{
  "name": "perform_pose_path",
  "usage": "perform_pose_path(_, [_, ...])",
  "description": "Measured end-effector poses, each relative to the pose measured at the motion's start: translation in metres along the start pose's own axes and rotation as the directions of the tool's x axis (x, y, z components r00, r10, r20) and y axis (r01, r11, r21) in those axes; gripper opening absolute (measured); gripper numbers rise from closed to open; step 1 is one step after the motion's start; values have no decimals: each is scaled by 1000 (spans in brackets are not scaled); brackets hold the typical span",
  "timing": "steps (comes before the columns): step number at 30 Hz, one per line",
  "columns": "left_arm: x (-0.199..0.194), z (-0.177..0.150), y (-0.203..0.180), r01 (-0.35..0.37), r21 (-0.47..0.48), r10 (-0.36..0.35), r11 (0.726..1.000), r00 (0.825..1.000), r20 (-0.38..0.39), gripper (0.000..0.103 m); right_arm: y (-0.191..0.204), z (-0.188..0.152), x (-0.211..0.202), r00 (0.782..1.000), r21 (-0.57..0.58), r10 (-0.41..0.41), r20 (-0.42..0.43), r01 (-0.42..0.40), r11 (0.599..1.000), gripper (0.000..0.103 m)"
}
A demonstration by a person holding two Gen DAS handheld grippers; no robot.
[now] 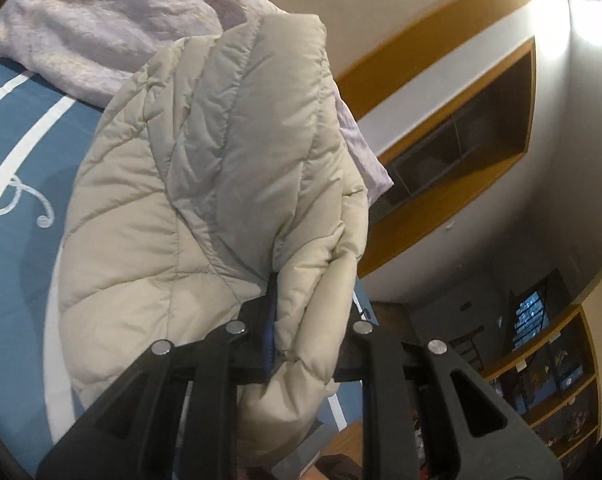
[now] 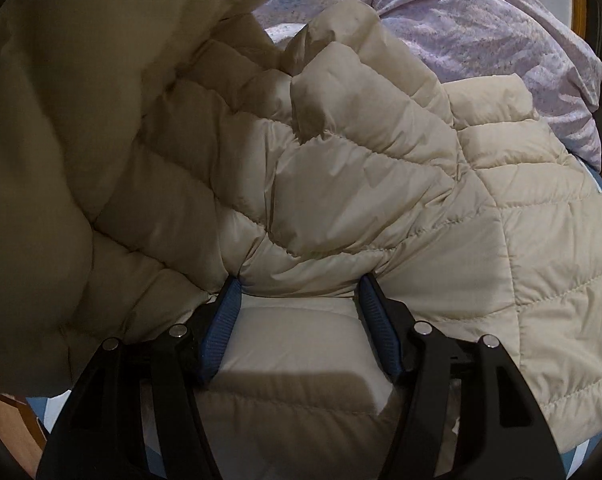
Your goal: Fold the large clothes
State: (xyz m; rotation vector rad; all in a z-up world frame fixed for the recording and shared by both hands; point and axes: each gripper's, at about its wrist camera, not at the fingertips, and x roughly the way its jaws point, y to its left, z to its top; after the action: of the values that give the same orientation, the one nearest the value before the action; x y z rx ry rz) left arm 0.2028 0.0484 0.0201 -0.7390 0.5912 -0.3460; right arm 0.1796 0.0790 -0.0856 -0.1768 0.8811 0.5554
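1. The task's thing is a cream quilted puffer jacket (image 1: 205,168) lying on a bed with a blue bedsheet (image 1: 25,128) patterned in white lines. A lilac duvet (image 1: 101,12) is heaped at the far end, just beyond the jacket and touching it.

2. The left gripper (image 1: 297,320) is clamped on a bunched edge of the jacket. The padded fabric is pinched tight between its blue pads and bulges out on both sides of them. The held part is raised off the bed, with the rest of the jacket trailing away and down to the left in this view.

3. The right gripper (image 2: 299,300) points steeply down onto the jacket's body. Its jaws stand well apart, with a thick roll of padding between the blue pads (image 2: 221,320). The pad tips dig into the fabric, which puckers at both of them, so I judge it to be gripping or pinning that roll; how firmly, I cannot tell.

4. The relation that matters: in the right wrist view, the lifted flap arches overhead at the upper left, while the flat body spreads ahead and to the right. So the left gripper holds the free, raised part and the right one anchors the part on the bed.

5. Judgement: the coming move likely calls for carrying the raised flap across, over the anchored line, and laying it on the flat body. The slick, springy padding may slide or puff back open.
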Motion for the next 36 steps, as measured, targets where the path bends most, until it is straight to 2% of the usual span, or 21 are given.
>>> perform_pose_path(10, [38, 5, -2, -30, -17, 30, 999, 998, -48, 19, -25, -7, -14, 993, 56, 105, 52, -108, 993, 63])
perform_pose_path(15, [53, 4, -5, -54, -19, 52, 998, 996, -71, 18, -38, -15, -31, 986, 46, 137, 92, -141, 989, 63])
perform_pose_path(21, [68, -6, -16, -100, 7, 100, 995, 992, -80, 19, -61, -26, -57, 983, 27, 128, 129, -133, 991, 63])
perform_pose_path(29, [87, -16, -22, -160, 23, 161, 987, 984, -76, 18, -113, -53, -90, 984, 78, 92, 154, -105, 991, 63])
perform_pose_path(32, [92, -22, -28, -177, 31, 179, 984, 981, -74, 18, -127, -60, -92, 984, 97, 99, 151, -114, 989, 63])
perform_pose_path(36, [99, -30, -41, -172, 38, 174, 984, 981, -80, 18, -124, -68, -86, 985, 105, 106, 138, -121, 987, 63])
